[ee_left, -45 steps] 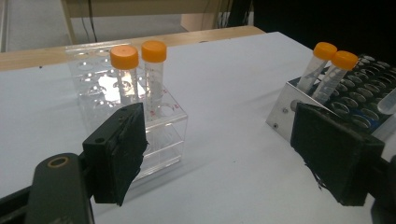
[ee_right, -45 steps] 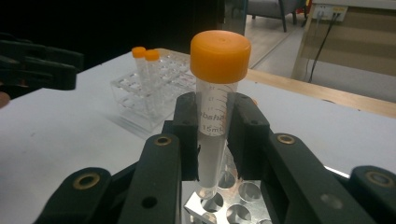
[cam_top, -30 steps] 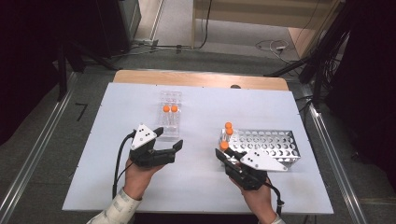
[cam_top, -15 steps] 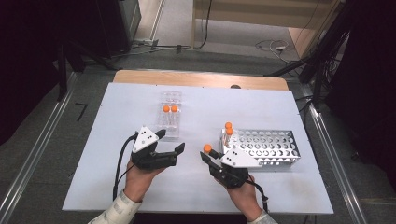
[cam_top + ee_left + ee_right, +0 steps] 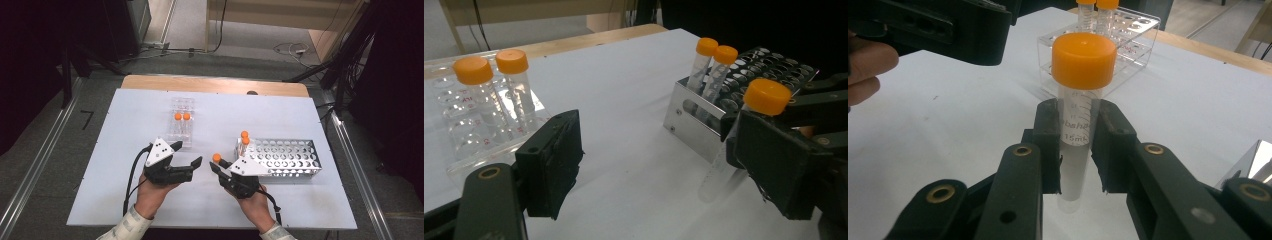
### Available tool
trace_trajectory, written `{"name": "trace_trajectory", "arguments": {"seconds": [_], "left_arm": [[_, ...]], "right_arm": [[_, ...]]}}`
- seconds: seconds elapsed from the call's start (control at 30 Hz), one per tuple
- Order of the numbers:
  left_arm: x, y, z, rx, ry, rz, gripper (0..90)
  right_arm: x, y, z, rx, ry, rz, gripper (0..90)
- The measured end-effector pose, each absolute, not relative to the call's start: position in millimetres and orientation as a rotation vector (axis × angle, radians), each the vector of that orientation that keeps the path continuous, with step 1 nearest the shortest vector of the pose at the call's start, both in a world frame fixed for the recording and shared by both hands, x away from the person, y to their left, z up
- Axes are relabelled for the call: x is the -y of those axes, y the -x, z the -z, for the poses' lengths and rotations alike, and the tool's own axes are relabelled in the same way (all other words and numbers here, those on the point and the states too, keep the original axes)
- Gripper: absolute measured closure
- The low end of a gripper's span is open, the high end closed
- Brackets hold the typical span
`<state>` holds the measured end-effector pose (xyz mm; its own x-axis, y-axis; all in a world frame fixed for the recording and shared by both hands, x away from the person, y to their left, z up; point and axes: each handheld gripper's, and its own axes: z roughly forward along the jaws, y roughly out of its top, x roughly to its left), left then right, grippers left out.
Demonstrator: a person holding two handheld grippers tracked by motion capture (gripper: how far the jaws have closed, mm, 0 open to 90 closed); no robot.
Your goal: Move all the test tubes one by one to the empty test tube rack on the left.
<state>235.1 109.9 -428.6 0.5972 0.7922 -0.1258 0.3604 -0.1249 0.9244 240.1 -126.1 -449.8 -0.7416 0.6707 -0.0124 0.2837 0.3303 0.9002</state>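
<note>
My right gripper (image 5: pixel 220 165) is shut on a clear tube with an orange cap (image 5: pixel 216 158), held just left of the perforated metal rack (image 5: pixel 290 159). In the right gripper view the pads (image 5: pixel 1048 135) clamp the tube (image 5: pixel 1075 125) below its cap, above the white table. My left gripper (image 5: pixel 189 154) stands open a short way to the left, jaws pointing at the tube. From the left gripper view the held tube (image 5: pixel 766 96) leans partly behind the right jaw. Two capped tubes (image 5: pixel 244 137) stand in the metal rack's left end.
A clear plastic rack (image 5: pixel 181 131) with two orange-capped tubes (image 5: pixel 181 116) stands beyond the left gripper. The white table (image 5: pixel 125 120) has a wooden strip (image 5: pixel 210 84) along its far edge. Dark stands and cables lie on the floor around it.
My right gripper has carried the tube leftward, away from the metal rack and toward the left gripper. The left gripper has stayed in place.
</note>
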Motion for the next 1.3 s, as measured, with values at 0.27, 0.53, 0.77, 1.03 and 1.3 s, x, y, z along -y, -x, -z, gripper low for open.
{"name": "trace_trajectory", "arguments": {"seconds": [0.27, 0.53, 0.77, 1.03, 1.3], "left_arm": [[-106, -232, 426, -0.927, -1.722, -0.467, 21.6], [-102, -230, 426, -0.883, -1.735, -0.428, 26.1], [-98, -230, 427, -0.875, -1.725, -0.398, 29.3], [-90, -226, 428, -0.847, -1.743, -0.447, 34.7], [-88, -228, 431, -0.827, -1.741, -0.401, 53.3]], "right_arm": [[124, -244, 452, -2.222, -0.850, -1.382, 72.0], [119, -244, 452, -2.236, -0.839, -1.383, 71.9], [112, -241, 452, -2.259, -0.816, -1.391, 72.0], [106, -239, 453, -2.280, -0.801, -1.391, 71.9], [104, -239, 453, -2.284, -0.794, -1.398, 71.9]]}}
